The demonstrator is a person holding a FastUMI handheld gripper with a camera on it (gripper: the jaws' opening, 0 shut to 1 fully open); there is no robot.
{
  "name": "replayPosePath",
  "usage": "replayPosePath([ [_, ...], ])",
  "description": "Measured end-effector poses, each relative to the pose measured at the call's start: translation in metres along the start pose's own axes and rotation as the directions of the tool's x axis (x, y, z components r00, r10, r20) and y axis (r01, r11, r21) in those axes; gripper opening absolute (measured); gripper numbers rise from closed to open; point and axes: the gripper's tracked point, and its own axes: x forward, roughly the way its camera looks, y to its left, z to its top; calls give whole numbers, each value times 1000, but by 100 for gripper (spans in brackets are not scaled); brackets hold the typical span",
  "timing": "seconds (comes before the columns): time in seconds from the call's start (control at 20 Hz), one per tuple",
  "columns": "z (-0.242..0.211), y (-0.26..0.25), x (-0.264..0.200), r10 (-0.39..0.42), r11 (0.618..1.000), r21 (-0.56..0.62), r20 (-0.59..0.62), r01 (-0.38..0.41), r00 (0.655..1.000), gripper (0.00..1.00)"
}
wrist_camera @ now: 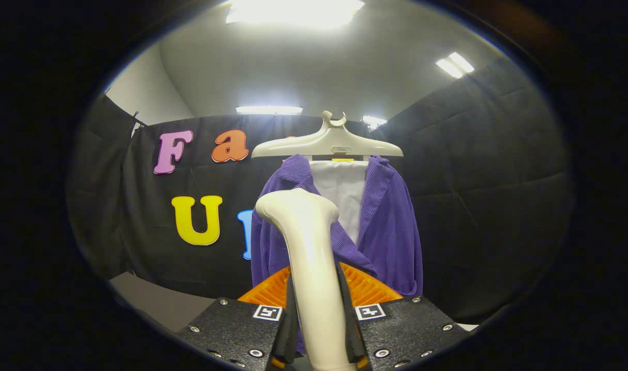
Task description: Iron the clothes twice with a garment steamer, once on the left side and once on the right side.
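Note:
My gripper point(318, 314) is shut on the cream handle of the garment steamer point(306, 247), which rises upright between the fingers; its rounded head sits at the top, in front of the garment's left half. Beyond it hangs a purple corduroy jacket point(391, 226) on a cream hanger point(328, 144), open at the front with a white panel point(342, 190) showing in the middle. The steamer head overlaps the jacket's left panel; whether it touches the cloth I cannot tell.
Black cloth walls close the booth behind and to the right of the jacket. A grey surface point(159, 304) lies low to the left of the fingers. Ceiling lights shine above.

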Motion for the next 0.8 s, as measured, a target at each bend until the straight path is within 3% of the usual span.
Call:
replayPosePath([
  [0.45,-38,0,27,-27,1000,5,-59,27,998,37],
  [0.8,-82,-5,16,-24,1000,-13,-125,23,992,37],
])
